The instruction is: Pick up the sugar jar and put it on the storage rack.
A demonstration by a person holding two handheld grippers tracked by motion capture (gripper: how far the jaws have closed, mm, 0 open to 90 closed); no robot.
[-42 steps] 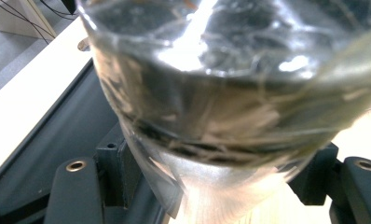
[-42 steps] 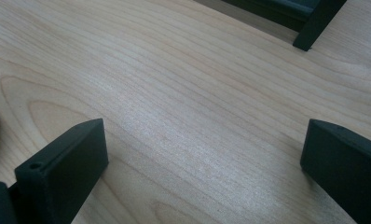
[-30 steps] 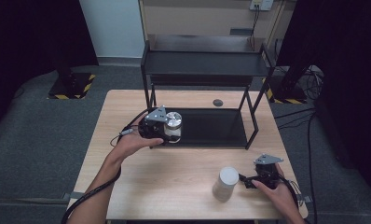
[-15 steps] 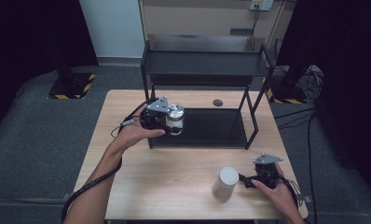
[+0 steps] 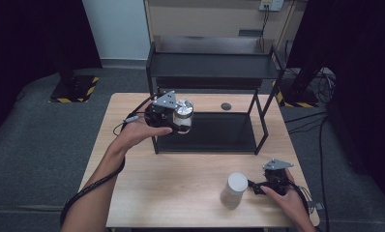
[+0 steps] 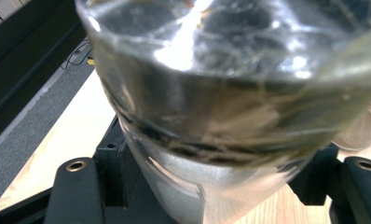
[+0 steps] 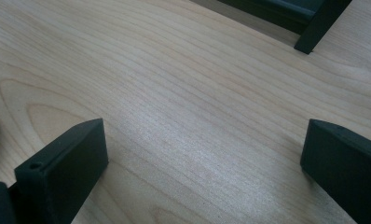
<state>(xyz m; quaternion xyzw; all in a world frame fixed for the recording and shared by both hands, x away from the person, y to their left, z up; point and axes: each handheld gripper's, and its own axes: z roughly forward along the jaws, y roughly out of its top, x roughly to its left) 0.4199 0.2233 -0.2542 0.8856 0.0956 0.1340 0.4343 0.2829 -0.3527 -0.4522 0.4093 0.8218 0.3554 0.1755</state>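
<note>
The left gripper (image 5: 177,117) was clamped on a clear jar (image 5: 183,115), its jaws pressed against the jar's sides, and held it in the air at the front left corner of the black rack (image 5: 214,67), above the rack's lower tray (image 5: 219,133) and below the top shelf. In the left gripper view the jar (image 6: 230,93) loomed close between the two black jaws, glass smeared with reflections, and whether anything was inside it could not be told. The right gripper (image 5: 258,186) rested low on the table (image 5: 171,188) near the front right corner, its jaws spread wide with nothing between them; in the right gripper view bare wood lay between the jaws and a leg of the rack (image 7: 321,25) stood beyond. Just beside that gripper, apart from it, stood a second jar (image 5: 234,190) with a white lid, upright on the table. A small dark disc (image 5: 226,106) lay on the table behind the tray. Judged from this, the job of shelving the jars was about midway: the first jar was lifted and at the rack but not yet set down on either level, and the second waited untouched on the table. What remained was to place the held jar, let go, and then deal with the one by the right hand.
</note>
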